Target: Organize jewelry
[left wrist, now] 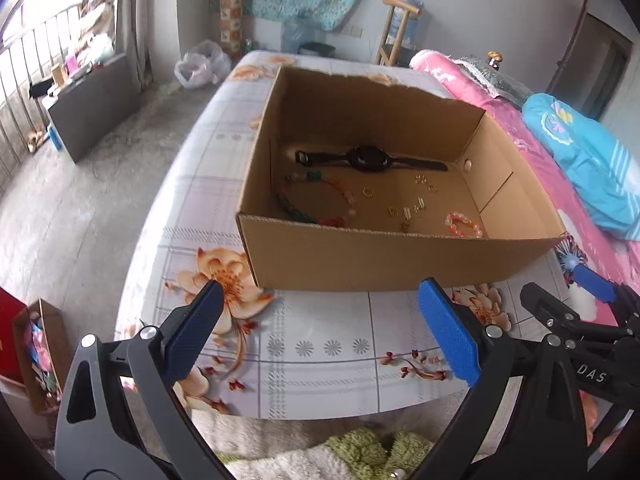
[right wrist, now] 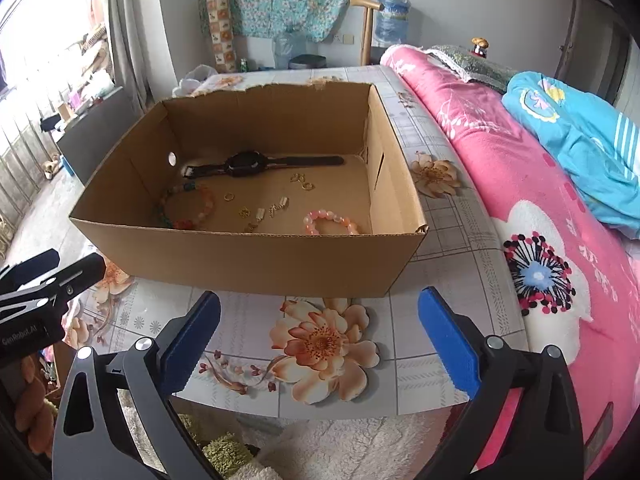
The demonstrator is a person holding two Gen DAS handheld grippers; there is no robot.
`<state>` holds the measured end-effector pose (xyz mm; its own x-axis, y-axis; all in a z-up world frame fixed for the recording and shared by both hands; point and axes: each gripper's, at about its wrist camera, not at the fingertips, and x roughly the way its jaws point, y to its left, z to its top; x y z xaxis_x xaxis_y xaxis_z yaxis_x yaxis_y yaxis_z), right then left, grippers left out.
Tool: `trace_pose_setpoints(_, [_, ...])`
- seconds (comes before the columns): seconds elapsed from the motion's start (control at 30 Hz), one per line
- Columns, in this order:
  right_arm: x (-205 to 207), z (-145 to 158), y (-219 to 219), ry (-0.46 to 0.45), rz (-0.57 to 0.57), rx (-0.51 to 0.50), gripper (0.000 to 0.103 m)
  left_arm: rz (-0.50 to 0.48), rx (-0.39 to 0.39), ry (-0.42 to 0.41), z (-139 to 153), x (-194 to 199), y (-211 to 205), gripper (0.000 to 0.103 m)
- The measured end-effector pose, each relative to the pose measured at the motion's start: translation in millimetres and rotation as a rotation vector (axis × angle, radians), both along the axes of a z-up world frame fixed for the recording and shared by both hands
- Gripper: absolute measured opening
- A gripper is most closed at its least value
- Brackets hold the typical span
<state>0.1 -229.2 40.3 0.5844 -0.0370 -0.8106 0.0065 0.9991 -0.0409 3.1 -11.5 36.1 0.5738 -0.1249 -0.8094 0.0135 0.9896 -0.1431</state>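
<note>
On the flowered surface [right wrist: 460, 240] beside a pink bed [right wrist: 540, 184] stands an open cardboard box [right wrist: 248, 260]. Inside it lie a black watch [right wrist: 248, 164] by the far wall, a multicoloured bead necklace [right wrist: 188, 208] at left, a pink bead bracelet [right wrist: 332, 222] nearest, and small gold rings [right wrist: 272, 208] between. Left tongs [left wrist: 320, 320] and right tongs [right wrist: 320, 320] hover before the box, both spread wide and empty.

Pink quilt [right wrist: 516, 168], blue blanket [right wrist: 576, 128], floral tablecloth [right wrist: 324, 344].
</note>
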Motion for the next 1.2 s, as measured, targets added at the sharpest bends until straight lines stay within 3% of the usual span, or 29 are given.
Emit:
trace_pose_setpoints(0.2, [5.0,-5.8,5.0,0.025,-0.019,-0.078,0.096,-0.016,0.074,0.048,-11.2,5.7,-12.0,0.094])
trace_pose_setpoints(0.5, [14.4,-7.1,3.7,0.06,-0.008,-0.04,0.096,0.004,0.083,0.089,-14.0,13.1,-13.8,0.094])
trace_pose_setpoints(1.2, [22.0,-2.8,1.8,0.095,0.001,0.036,0.096,0.024,0.1,0.091,-11.3,14.3,-11.9,0.094])
